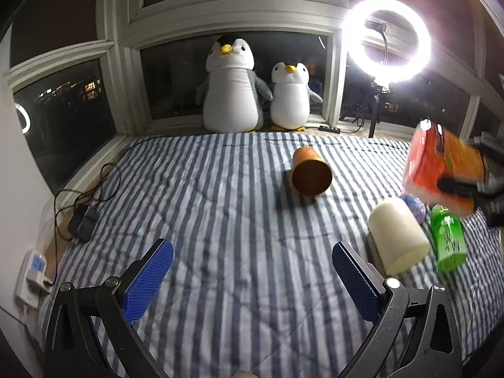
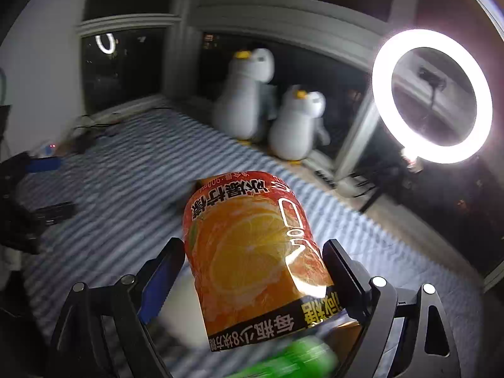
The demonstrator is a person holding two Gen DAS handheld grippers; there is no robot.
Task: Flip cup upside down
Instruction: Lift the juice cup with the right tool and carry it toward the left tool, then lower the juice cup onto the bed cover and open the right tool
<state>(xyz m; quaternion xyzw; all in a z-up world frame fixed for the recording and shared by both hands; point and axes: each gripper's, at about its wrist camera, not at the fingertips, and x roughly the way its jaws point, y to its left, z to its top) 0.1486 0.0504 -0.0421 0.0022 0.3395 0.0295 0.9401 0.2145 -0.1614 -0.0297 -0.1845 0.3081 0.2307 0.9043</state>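
Observation:
A brown paper cup [image 1: 310,171] lies on its side on the striped bedspread [image 1: 220,189], its open mouth toward the camera. My left gripper [image 1: 252,267] is open and empty, low over the bed, well short of the cup. My right gripper [image 2: 252,261] is shut on an orange drink bottle [image 2: 255,255] and holds it tilted above the bed. The bottle also shows at the right edge of the left wrist view [image 1: 441,170], blurred by motion, with the right gripper [image 1: 456,186] on it. The cup does not show in the right wrist view.
A cream cylinder [image 1: 397,236], a green bottle [image 1: 447,242] and a blue ball [image 1: 415,206] lie at the right. Two plush penguins [image 1: 233,88] sit on the window sill. A ring light [image 1: 387,41] stands at back right. Cables and a charger [image 1: 82,220] lie at the left edge.

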